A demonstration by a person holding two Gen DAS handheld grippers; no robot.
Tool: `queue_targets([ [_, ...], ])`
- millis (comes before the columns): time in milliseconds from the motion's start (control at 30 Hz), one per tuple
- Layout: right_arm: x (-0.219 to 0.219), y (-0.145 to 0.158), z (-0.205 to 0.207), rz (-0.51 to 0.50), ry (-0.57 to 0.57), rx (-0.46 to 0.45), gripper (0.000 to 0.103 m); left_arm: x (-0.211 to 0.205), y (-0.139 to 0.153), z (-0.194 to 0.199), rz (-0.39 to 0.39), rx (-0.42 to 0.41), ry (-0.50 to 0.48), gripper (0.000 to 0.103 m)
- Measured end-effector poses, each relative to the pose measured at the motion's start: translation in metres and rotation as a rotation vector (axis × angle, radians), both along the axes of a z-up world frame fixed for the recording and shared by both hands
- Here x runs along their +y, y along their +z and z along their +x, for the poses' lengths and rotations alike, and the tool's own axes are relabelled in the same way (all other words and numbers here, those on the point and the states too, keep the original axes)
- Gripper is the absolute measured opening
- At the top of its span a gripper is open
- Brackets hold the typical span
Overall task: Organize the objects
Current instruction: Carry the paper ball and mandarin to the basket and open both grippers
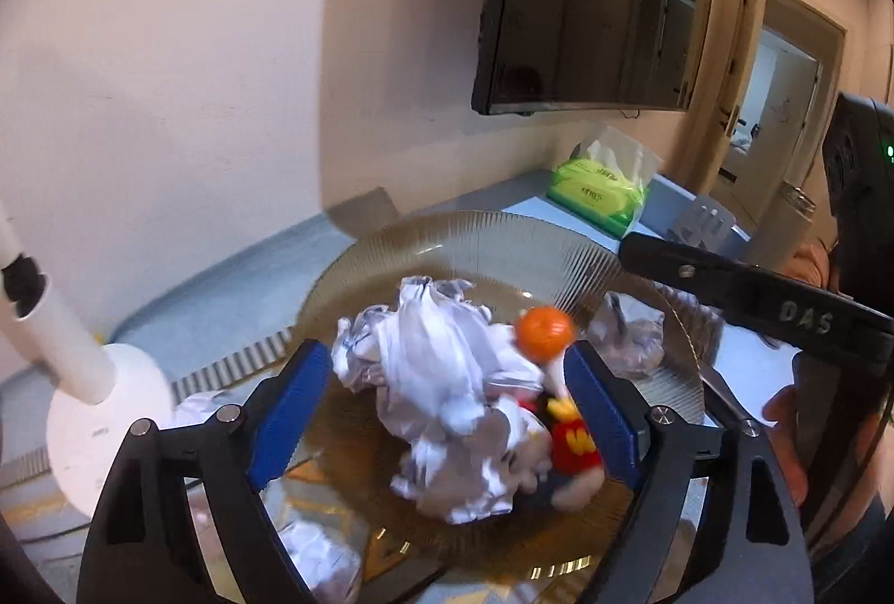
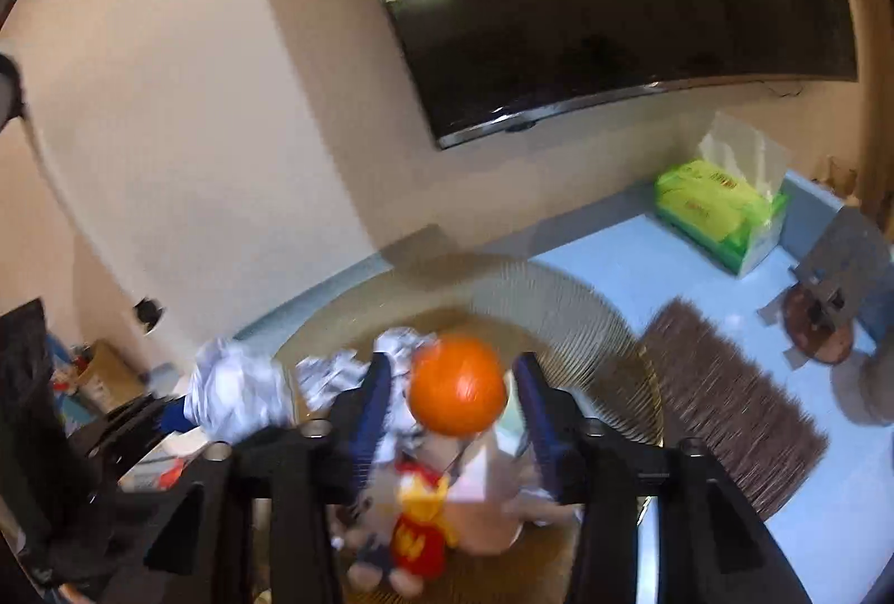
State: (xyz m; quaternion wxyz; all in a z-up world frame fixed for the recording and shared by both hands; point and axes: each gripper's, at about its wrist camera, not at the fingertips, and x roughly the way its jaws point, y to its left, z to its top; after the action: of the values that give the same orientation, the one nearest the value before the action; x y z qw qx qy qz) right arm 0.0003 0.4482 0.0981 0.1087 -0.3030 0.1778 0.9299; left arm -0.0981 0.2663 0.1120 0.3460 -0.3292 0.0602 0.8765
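**Clearing the glass plate: paper and a small toy between my tongs**

The pale blue worktop (image 2: 698,269) runs along the wall under a black wall-mounted television screen (image 2: 614,0). On this worktop sits the big round ribbed amber glass plate (image 1: 503,235), and this plate carries what I am sorting. A brown bristly mat (image 2: 726,403) lies just beside the plate, and a green tissue pack (image 2: 715,207) stands well apart, near the wall.

In the middle of the plate lies a heap of crumpled white paper (image 1: 441,375). My left tongs (image 1: 447,414) are spread wide around this heap and do not pinch it, as far as I can see.

Just beside the paper is the small plush doll with an orange ball head and a red-and-yellow body (image 2: 441,481). My right tongs (image 2: 452,414) are spread on both sides of its head; the blue pads seem apart from it, though blur makes this uncertain.

I judge the step is the picking of things out of the plate. The next move asks to press each pair together squarely, because the paper is light and the doll's round head can slip out.
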Motion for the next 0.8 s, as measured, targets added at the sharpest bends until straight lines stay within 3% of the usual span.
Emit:
queue_targets([
  [100,0.002,0.004,0.009,-0.031,0.016,0.046,0.064,-0.032,0.008,0.017,0.034,-0.006,0.016,0.085],
  [233,-0.018,0.001,0.027,-0.115,0.114,0.026,0.064,-0.086,0.022,0.046,0.080,0.012,0.081,0.085],
  [467,-0.105,0.012,0.056,-0.139,0.284,0.052,0.064,-0.183,0.037,0.091,0.116,0.043,0.225,0.086],
  [567,-0.149,0.005,0.062,-0.110,0.363,0.050,0.064,-0.231,0.023,0.105,0.153,0.027,0.320,0.103],
  [667,-0.189,-0.014,0.066,-0.073,0.418,0.029,0.064,-0.266,-0.012,0.116,0.131,0.029,0.467,0.102],
  [800,-0.219,-0.054,0.062,-0.036,0.416,-0.032,0.064,-0.282,-0.060,0.113,0.075,-0.024,0.513,0.102],
])
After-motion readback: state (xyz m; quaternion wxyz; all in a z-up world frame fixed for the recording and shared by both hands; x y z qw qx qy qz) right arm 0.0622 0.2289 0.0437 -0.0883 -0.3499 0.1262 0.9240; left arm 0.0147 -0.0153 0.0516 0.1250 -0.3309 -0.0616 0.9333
